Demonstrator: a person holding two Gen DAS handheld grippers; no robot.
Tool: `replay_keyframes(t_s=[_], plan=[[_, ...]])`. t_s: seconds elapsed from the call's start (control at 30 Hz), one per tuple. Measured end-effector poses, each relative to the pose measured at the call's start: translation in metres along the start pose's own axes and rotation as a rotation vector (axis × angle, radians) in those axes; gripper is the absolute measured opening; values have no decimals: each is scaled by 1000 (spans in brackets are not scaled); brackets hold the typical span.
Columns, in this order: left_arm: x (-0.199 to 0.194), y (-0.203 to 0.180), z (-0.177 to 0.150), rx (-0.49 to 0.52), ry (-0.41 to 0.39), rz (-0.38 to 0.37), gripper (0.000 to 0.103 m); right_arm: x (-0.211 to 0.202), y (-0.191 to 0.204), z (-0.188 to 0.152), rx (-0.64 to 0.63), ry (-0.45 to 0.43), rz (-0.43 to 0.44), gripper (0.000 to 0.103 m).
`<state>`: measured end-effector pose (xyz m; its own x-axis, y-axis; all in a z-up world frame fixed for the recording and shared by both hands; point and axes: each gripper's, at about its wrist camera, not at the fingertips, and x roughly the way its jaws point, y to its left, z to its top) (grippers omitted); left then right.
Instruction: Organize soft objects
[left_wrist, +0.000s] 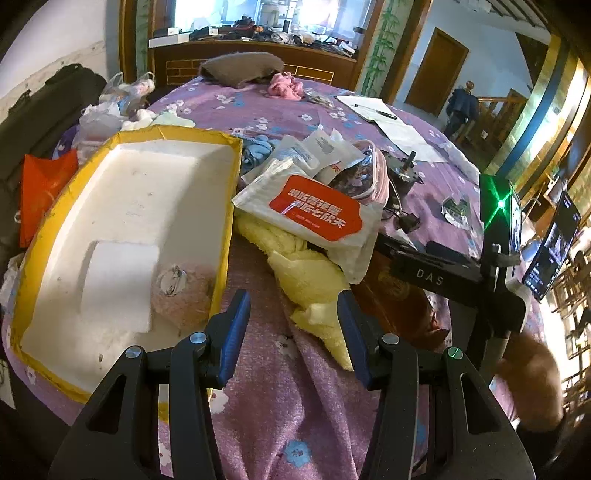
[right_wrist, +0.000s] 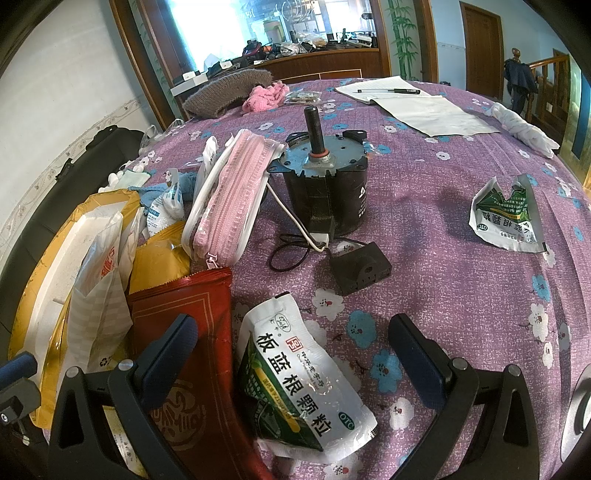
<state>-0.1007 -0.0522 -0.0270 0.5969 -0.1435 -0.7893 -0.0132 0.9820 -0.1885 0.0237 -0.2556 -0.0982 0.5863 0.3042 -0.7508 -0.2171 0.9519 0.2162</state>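
A: Left wrist view?
B: Left gripper (left_wrist: 293, 314) gapes, empty, above the purple cloth (left_wrist: 295, 424); yellow towel (left_wrist: 310, 280) just beyond, beside the foam box (left_wrist: 229, 206).
A: Right wrist view?
B: Right gripper (right_wrist: 293, 338) spread wide; 1 medicine sachet (right_wrist: 295, 384) lies between its fingers, unpinched.

"DAS" stands in pale letters on the black gripper bar (left_wrist: 430, 277). The white-green medicine sachet (right_wrist: 303, 384) reads "板蓝根颗粒" and "OTC"; the torn sachet (right_wrist: 508, 218) shows "OTC".
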Motion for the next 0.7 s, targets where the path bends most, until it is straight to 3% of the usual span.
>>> replay_keyframes(t_s=[0.13,0.37,0.43,0.47,0.53,0.6,0.7], plan=[[-2,3,4,5,-12,-4,49,4,1,0,1,0,-3,102],[10,7,45,-62,13,-100,49,3,-2,1,-28,36,31,102],[21,7,59,-81,29,-111,49,-21,-8,-1,28,-54,11,102],[29,7,65,-95,43,-115,49,-40,-11,-5,45,-115,42,102],[44,6,74,-129,92,-129,49,-64,-9,-12,32,-139,120,102],[57,4,80,-152,138,-118,49,-78,-7,-18,30,-125,191,102],[69,-4,88,-154,161,-92,50,-75,-6,-16,7,-67,205,102]])
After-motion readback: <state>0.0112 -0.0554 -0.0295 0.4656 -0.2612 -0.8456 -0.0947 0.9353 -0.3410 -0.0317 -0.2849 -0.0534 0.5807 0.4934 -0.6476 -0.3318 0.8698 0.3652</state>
